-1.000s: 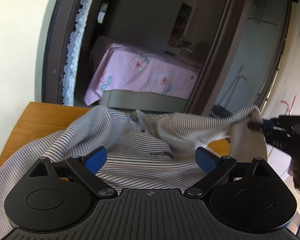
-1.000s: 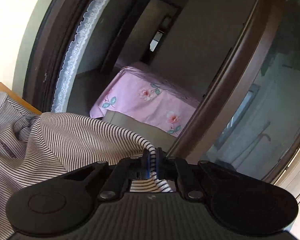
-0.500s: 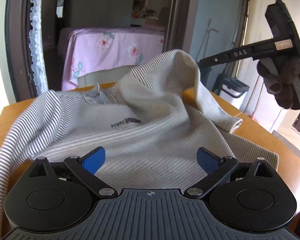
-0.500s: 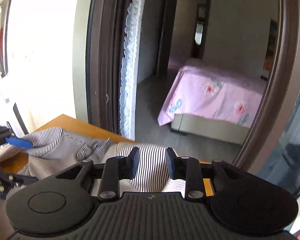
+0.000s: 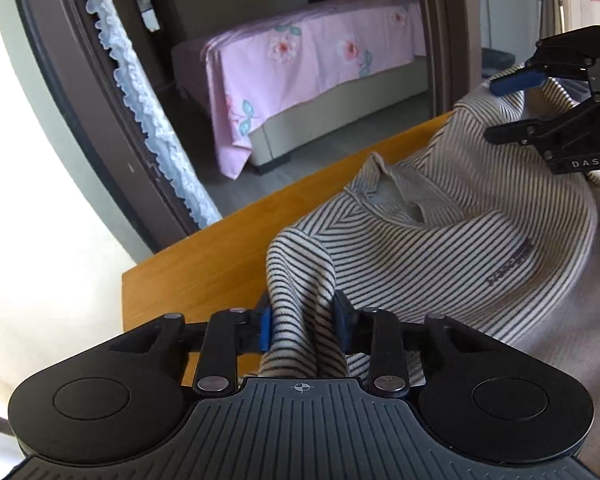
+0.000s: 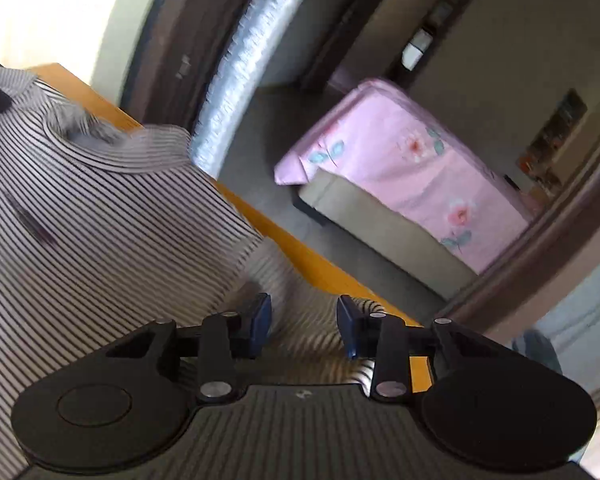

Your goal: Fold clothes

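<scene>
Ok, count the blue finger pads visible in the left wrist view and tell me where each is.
3: two pads on the left gripper flank a bunch of the striped shirt; one on the right gripper upper right. Its other pad is hidden.

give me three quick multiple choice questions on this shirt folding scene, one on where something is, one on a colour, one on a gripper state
1. Where does the striped knit shirt lie?
A. on the orange wooden table
B. on the bed
C. on the floor

2. What colour is the floral sheet on the bed through the doorway?
A. green
B. pink
C. white

3. What is the left gripper doing?
A. open above bare wood
B. shut on the table's edge
C. closed on a bunch of the shirt

Answers: 1 A, the cloth spreads over the tabletop; 2 B, the sheet is pink with flowers; 3 C, striped fabric fills the gap between its blue pads.
</scene>
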`<state>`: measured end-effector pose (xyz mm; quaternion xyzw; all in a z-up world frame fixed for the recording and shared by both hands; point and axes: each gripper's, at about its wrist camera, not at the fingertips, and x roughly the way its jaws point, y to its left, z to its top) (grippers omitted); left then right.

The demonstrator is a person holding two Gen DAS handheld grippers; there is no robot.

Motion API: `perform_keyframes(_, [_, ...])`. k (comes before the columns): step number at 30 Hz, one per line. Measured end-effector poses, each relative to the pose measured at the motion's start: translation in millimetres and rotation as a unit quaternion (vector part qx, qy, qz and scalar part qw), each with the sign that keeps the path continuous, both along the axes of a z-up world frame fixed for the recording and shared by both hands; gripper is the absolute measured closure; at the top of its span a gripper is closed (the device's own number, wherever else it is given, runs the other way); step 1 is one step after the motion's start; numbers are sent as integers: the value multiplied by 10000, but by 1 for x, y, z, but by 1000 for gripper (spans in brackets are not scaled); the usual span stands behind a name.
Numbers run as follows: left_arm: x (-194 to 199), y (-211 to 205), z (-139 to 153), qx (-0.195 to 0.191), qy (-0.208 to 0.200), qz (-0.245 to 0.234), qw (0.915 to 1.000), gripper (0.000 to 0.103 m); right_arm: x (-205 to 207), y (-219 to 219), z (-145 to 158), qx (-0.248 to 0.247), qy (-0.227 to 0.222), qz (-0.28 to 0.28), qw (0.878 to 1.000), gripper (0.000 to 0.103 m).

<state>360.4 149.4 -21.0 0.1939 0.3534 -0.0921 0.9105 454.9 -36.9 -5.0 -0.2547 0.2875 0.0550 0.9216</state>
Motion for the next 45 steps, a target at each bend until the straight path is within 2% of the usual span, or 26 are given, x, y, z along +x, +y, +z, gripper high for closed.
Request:
perform_keyframes(1, [7,4,-4,33,-39,162,9999,74,2,-12,1,166,8,-145,9998,69])
perform_keyframes(4, [30,17,-9,-210,13,543,9983,72,-1,-32,5,504,161,-362,9979,68])
perform_keyframes(5, [34,18,-9,-282,18,607,9978,68,-3,-34,4,445,160,-345,9983,68])
perform_keyframes(6, [37,18,-7,-328,-1,673,9972,58,-7,-34,3,363,132,-327,9987,66])
perform_keyframes(8, [36,20,-2,-516,-75,772,9956,44,-14,-36,1,313,87,-338,9989,65])
perform_keyframes(10, [30,28,8,-844,-103,824,9930,36,-21,-42,2,519,86,-387,9979,65])
perform_keyframes(12, [19,41,19,-996,-181,925,9906,22,-33,-53,9,970,132,-362,9945,59])
perform_keyframes(14, [9,54,29,-1172,-186,1004,9879,19,-50,-64,18,1287,106,-410,9908,52])
perform_keyframes(17, [-15,66,33,-1571,195,935,9829,13,-85,-80,32,1620,88,-388,9860,51])
perform_keyframes(20, [-41,54,33,-1771,308,731,9810,8,-130,-86,43,1540,130,-146,9879,44])
perform_keyframes(24, [-73,13,29,-2183,231,221,9754,4,-188,-81,47,1343,543,491,9882,35])
perform_keyframes(26, [-85,-9,22,-2342,168,-55,9720,4,-208,-70,39,999,808,796,9885,34])
perform_keyframes(28, [-93,-31,12,-2432,150,-323,9693,3,-217,-59,25,514,945,862,9904,34])
perform_keyframes(30, [-99,-50,3,-2520,187,-549,9660,2,-214,-57,10,310,961,629,9929,36])
perform_keyframes(31, [-100,-57,-3,-2531,267,-601,9652,2,-209,-61,5,386,953,455,9937,47])
perform_keyframes(32, [-101,-63,-8,-2531,352,-643,9647,2,-202,-68,4,687,949,269,9928,67])
perform_keyframes(33, [-101,-69,-14,-2531,437,-685,9640,2,-195,-76,5,1000,941,80,9905,81])
perform_keyframes(34, [-102,-72,-16,-2495,448,-718,9647,2,-188,-86,8,1345,927,-116,9865,89])
perform_keyframes(37, [-103,-77,-18,-2557,390,-745,9631,1,-173,-132,35,2245,471,-897,9692,93])
perform_keyframes(40, [-103,-82,-21,-2778,430,-673,9573,1,-167,-190,80,3038,-214,-1577,9394,94])
perform_keyframes(43, [-110,-92,-22,-3039,416,-804,9484,1,-163,-215,122,3381,-638,-1668,9240,94])
perform_keyframes(45, [-113,-101,-22,-3136,443,-930,9440,1,-159,-211,146,3578,-761,-1448,9194,94])
